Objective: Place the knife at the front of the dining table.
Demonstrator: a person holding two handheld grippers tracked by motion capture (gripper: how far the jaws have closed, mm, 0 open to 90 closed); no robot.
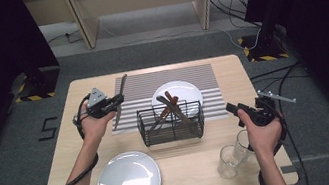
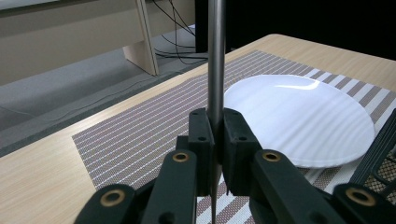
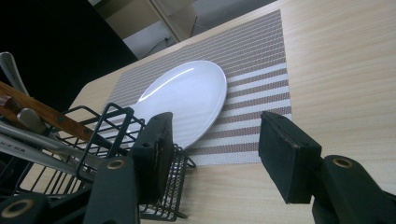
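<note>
My left gripper (image 1: 120, 100) (image 2: 215, 126) is shut on a steel knife (image 1: 122, 87) (image 2: 216, 56), held over the left part of the striped placemat (image 1: 150, 82) (image 2: 140, 135). The knife runs lengthwise through the jaws, its handle reaching toward the far side of the table. To its right a white plate (image 1: 183, 91) (image 2: 299, 116) (image 3: 182, 98) lies on the mat. A black wire basket (image 1: 171, 122) (image 3: 93, 140) holds several wooden-handled and steel pieces of cutlery (image 1: 171, 107). My right gripper (image 1: 230, 108) (image 3: 217, 140) stands open to the right of the basket, with nothing between its jaws.
A second white plate (image 1: 128, 183) lies near the table's front edge. Two clear glasses (image 1: 227, 161) (image 1: 243, 142) stand at the front right, just below my right hand. Cables trail from both grippers off the table.
</note>
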